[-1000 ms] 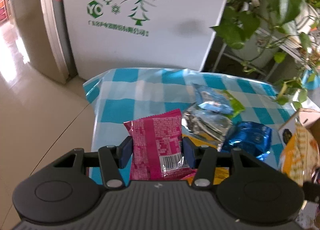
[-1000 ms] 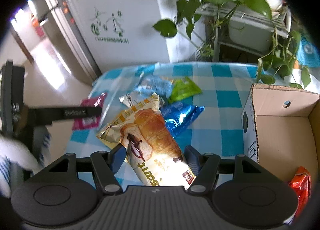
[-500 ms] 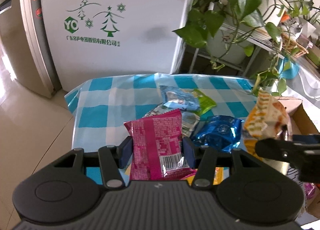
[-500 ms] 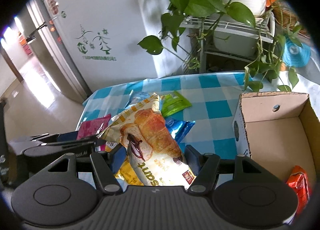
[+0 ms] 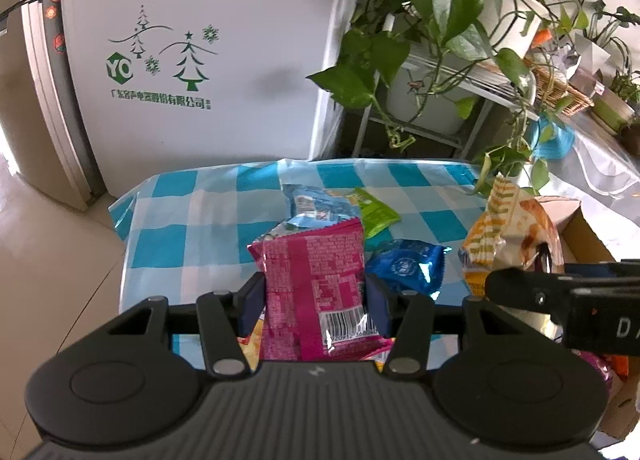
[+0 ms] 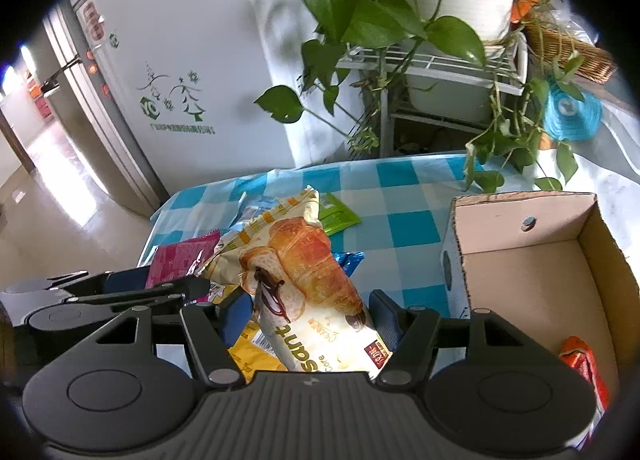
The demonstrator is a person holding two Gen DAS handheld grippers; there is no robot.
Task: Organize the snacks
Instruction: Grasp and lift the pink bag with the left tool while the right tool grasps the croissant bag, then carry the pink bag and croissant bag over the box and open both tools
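**Two packets in the air, one box: crowding is the risk**

I have the left gripper clamped on the pink snack packet, its pads pressing the packet's two side edges, and the right gripper clamped on the croissant bag in the same way. Both packets are held above the near edge of the checked tablecloth. The cardboard box stands to the right with its flaps open and an orange packet lying at its near right corner. On the cloth beyond my grippers lie a dark blue packet, a green packet and a light blue packet.

My main worry is the two tools fouling each other. In the left view the right gripper's body sits just beside my left one, on the side toward the box, so if I swing both loads to the box together the bags or fingers could knock. I judge it safer to send the croissant bag first.

The second worry is grip. Both wrappers are slick and puffy, and each is held only by its edges; a quick turn could let one slide out and drop off the near table edge to the floor.

The trailing plant hangs over the box's far side, so a high approach might snag leaves.
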